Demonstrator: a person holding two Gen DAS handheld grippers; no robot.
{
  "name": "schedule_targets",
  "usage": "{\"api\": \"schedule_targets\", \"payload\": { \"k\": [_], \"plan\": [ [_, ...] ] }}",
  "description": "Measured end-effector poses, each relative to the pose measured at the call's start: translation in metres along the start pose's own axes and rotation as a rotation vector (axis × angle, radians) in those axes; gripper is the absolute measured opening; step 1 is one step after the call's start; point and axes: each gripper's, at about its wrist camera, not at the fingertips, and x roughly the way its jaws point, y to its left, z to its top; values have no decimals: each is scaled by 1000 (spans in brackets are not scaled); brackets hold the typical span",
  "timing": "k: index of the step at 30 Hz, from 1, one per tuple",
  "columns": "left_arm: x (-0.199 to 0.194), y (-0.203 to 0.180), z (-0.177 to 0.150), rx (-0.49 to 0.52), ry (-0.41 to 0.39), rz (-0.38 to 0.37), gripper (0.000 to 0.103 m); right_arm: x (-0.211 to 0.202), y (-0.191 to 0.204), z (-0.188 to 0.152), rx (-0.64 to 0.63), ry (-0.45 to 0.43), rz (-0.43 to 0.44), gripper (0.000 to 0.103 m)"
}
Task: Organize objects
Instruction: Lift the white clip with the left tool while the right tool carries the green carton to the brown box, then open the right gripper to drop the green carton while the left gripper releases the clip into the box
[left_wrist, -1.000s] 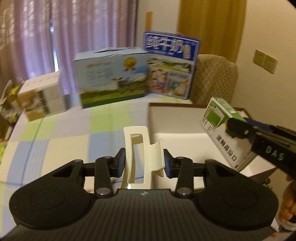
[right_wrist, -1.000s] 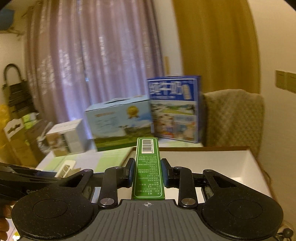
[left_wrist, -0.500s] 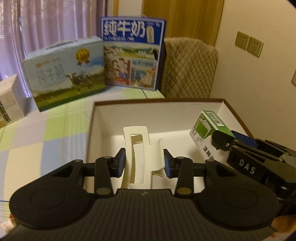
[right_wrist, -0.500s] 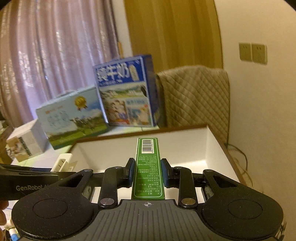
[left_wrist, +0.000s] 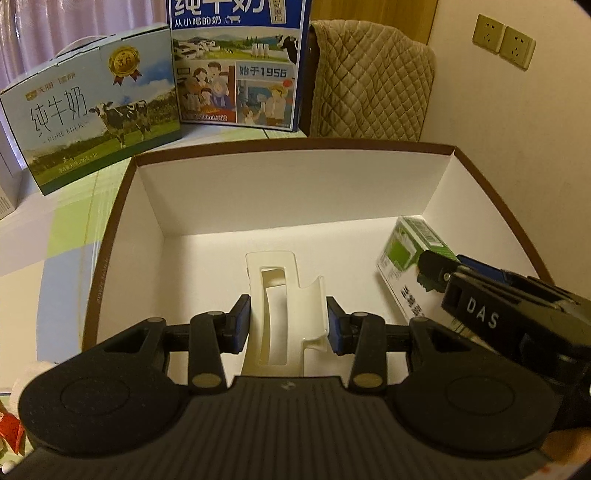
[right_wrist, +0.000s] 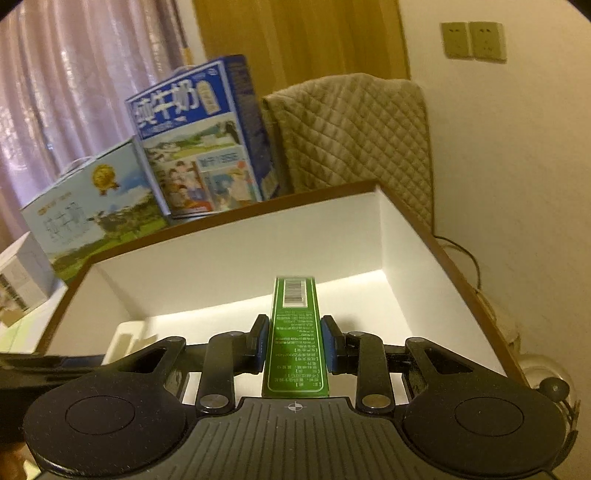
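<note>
Both grippers have dropped into the white box (left_wrist: 295, 192): the left gripper (left_wrist: 288, 323) clamps the cream clip (left_wrist: 284, 295) mid-frame, the right gripper (right_wrist: 294, 345) the green carton (right_wrist: 295, 332), both ready for release

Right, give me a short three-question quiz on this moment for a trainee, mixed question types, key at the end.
1. True or false: the left gripper is empty.
2. Multiple choice: what is the right gripper shut on? A) a blue milk carton B) a green box C) a cloth
3. Short answer: over which container do both held items hang?

Key:
1. False. Its fingers are closed on a cream plastic clip.
2. B. The green box, barcode end pointing away from the camera.
3. The open white box with brown rim; the two milk cartons stand behind it on the table.
</note>
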Motion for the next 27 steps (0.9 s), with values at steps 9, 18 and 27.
{"api": "schedule_targets", "payload": {
  "k": [9,18,27],
  "plan": [
    [8,-4,-1,0,27,-6,37,4,-11,1,62,57,2,29],
    [8,-7,0,17,15,-8,50,4,-10,2,47,56,-14,30],
    [-22,12,-1,-4,-23,-7,67,-8,-1,3,-8,7,-33,50]
  ]
}}
